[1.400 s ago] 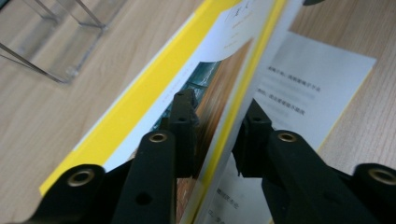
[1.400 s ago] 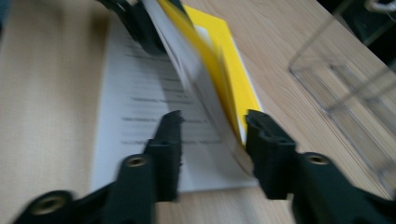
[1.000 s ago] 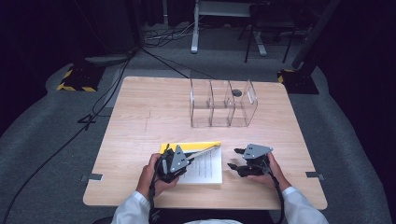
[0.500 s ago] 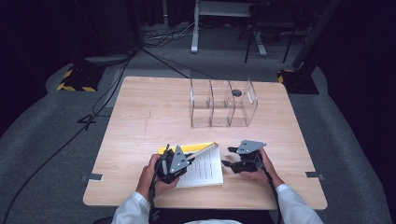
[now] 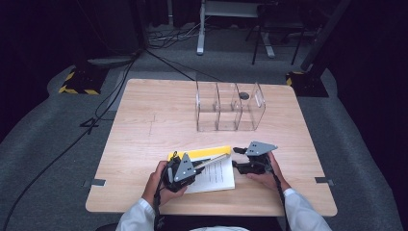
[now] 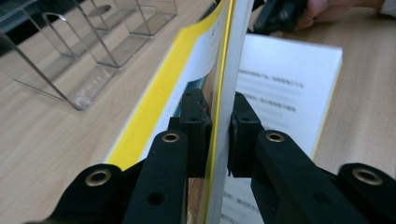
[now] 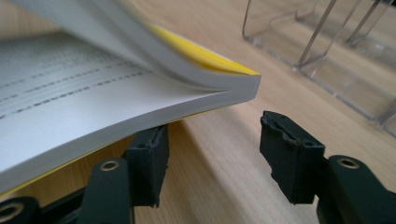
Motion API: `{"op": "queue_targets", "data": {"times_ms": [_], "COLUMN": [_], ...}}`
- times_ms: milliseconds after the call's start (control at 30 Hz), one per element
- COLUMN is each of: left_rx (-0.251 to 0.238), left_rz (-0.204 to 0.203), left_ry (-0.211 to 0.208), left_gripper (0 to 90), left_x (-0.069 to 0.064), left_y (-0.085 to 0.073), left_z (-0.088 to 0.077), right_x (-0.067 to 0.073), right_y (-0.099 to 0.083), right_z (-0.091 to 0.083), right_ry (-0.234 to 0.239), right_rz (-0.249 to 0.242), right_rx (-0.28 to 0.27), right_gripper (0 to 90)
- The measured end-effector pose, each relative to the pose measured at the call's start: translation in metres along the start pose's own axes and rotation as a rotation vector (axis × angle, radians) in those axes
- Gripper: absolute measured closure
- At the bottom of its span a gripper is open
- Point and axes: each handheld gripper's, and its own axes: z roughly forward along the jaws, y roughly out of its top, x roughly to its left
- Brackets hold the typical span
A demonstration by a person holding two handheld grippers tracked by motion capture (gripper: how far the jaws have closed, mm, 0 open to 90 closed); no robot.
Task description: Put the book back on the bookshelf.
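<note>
One book: left gripper pinches its raised cover; right gripper, jaws spread though just closing, sits beside its corner, nearer the person than the one clear organizer

Evenly lit table from above, dark surroundings, soft faint shadows. Glare on clear organizer walls. Gripper views sharp at the jaws, blurred on near pages and printed text.

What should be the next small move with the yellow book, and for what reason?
Probably bring the right gripper in to pinch the book's spine edge. The left gripper is shut on the lifted front pages, while the right jaws have just been closing with nothing between them, one beneath the book's edge.
</note>
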Motion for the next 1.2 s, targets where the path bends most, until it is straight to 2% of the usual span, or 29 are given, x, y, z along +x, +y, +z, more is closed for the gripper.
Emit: {"op": "queue_targets", "data": {"times_ms": [33,100,167,200,233,267,400,433,533,633,800,833,867,1033,1100,1133,1167,1200], "left_rx": [0.022,0.025,0.002,0.002,-0.016,-0.028,-0.053,-0.054,-0.072,-0.098,-0.122,-0.126,-0.138,-0.169,-0.178,-0.180,-0.196,-0.196], "left_rz": [0.007,-0.005,-0.034,-0.034,-0.056,-0.059,-0.084,-0.084,-0.090,-0.089,-0.066,-0.060,-0.066,-0.071,-0.069,-0.065,-0.074,-0.074], "left_ry": [-0.001,0.003,0.013,0.013,0.006,0.009,0.005,-0.001,-0.030,-0.055,-0.065,-0.064,-0.069,-0.080,-0.072,-0.068,-0.060,-0.060], "left_gripper": [78.0,77.3,77.2,77.1,77.1,76.5,76.4,76.2,75.4,74.8,74.1,73.7,73.4,73.3,73.4,73.4,73.5,73.6], "left_x": [-0.003,-0.006,-0.006,-0.006,-0.004,-0.004,0.000,0.001,0.004,0.004,0.002,0.001,0.000,-0.001,-0.005,-0.006,-0.009,-0.009], "left_y": [-0.002,-0.005,-0.007,-0.007,-0.009,-0.011,-0.011,-0.010,-0.003,0.009,0.025,0.027,0.029,0.022,0.017,0.015,0.008,0.008], "left_z": [0.002,0.003,0.000,0.000,-0.002,-0.003,-0.001,0.000,0.011,0.019,0.026,0.027,0.028,0.019,0.011,0.007,-0.003,-0.003], "right_x": [0.000,0.002,0.008,0.013,0.013,0.020,0.022,0.022,0.020,0.011,0.001,-0.001,-0.002,0.003,0.013,0.013,0.022,0.022], "right_y": [0.002,0.005,0.010,0.014,0.014,0.023,0.027,0.028,0.029,0.029,0.032,0.033,0.033,0.035,0.042,0.042,0.047,0.047], "right_z": [-0.003,-0.006,-0.007,-0.007,-0.007,-0.007,-0.006,-0.006,-0.010,-0.018,-0.032,-0.038,-0.039,-0.042,-0.045,-0.045,-0.046,-0.046], "right_ry": [0.002,0.008,0.027,0.032,0.032,0.013,0.023,0.018,-0.006,-0.030,-0.054,-0.061,-0.060,-0.056,-0.029,-0.029,-0.012,-0.012], "right_rz": [0.002,0.012,-0.008,-0.027,-0.027,-0.050,-0.025,-0.007,-0.002,0.026,0.051,0.062,0.064,0.038,0.001,0.001,-0.033,-0.033], "right_rx": [-0.022,-0.050,-0.056,-0.060,-0.060,-0.074,-0.090,-0.097,-0.096,-0.117,-0.163,-0.188,-0.194,-0.213,-0.232,-0.232,-0.247,-0.247], "right_gripper": [44.0,44.8,44.6,44.6,44.6,43.4,43.7,44.0,44.0,44.1,46.3,47.4,47.8,47.9,47.9,47.9,47.7,47.7]}}
